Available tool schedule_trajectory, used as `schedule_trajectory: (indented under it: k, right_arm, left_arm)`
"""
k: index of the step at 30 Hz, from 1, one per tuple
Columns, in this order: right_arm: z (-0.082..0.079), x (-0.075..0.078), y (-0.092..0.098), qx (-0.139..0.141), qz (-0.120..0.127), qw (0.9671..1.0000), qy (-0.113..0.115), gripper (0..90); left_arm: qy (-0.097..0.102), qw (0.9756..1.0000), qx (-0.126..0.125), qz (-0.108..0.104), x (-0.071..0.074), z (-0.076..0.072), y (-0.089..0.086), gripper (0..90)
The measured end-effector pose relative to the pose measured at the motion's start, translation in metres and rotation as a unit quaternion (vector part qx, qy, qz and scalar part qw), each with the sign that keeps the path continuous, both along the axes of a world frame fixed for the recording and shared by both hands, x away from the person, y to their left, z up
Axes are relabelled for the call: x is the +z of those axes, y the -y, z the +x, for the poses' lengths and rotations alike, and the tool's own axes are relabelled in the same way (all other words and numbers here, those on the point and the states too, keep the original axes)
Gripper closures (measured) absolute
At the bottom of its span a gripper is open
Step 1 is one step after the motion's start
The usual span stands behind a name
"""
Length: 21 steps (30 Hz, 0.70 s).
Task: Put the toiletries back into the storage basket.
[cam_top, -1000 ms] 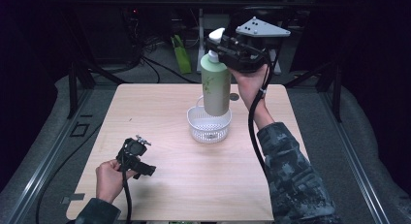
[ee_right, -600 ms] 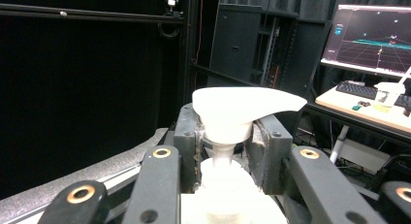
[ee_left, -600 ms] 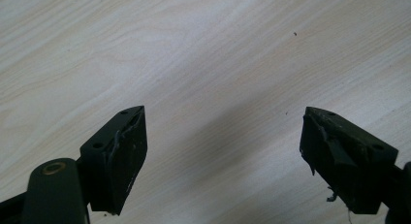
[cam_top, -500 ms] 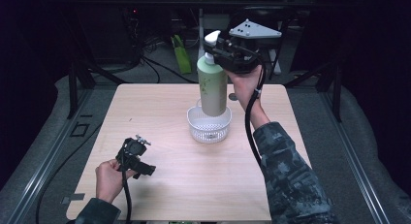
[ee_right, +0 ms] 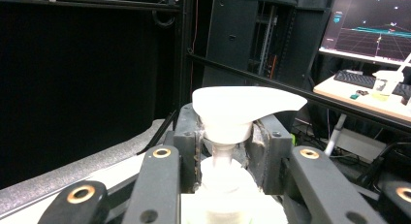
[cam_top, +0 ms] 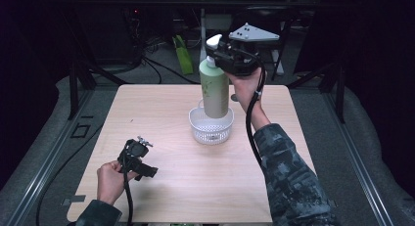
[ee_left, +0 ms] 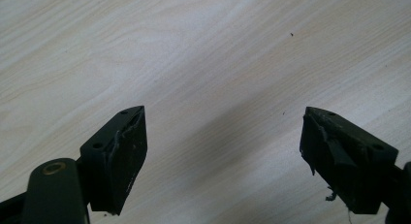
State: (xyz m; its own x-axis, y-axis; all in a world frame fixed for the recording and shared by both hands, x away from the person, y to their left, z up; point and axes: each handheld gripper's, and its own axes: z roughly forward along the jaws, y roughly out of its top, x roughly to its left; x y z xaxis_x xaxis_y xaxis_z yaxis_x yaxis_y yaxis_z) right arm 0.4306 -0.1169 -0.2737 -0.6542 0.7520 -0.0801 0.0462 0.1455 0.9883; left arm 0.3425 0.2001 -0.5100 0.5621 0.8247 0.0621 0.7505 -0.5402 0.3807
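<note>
A tall green pump bottle (cam_top: pixel 215 91) with a white pump head (ee_right: pixel 242 110) hangs upright, its base dipping into a white perforated basket (cam_top: pixel 211 130) at the middle of the wooden table (cam_top: pixel 161 103). My right gripper (cam_top: pixel 222 57) is shut on the bottle's neck just under the pump head, which sits between the jaws (ee_right: pixel 225 146) in the right gripper view. My left gripper (cam_top: pixel 142 165) is held low over the table's near left part. Its jaws (ee_left: pixel 223 112) stand apart over bare wood with nothing between them.
Dark stands, cables and a green object (cam_top: pixel 183 55) lie beyond the table's far edge. A desk with a keyboard (ee_right: pixel 356 78) and a monitor (ee_right: pixel 373 20) stands in the background. Bare wood surrounds the basket on all sides.
The bottle has gone from slightly tilted to upright and shifted a little left over the basket with the right gripper. The left hand has kept still.
</note>
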Motion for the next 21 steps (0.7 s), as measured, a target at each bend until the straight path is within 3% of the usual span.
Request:
schedule_trajectory:
  k: [21]
  right_arm:
    - [0.011,-0.022,-0.001,-0.004,-0.001,0.9998,-0.019,67.7]
  left_arm:
    - [-0.001,1.0000,-0.004,0.000,0.000,0.000,0.000,17.3]
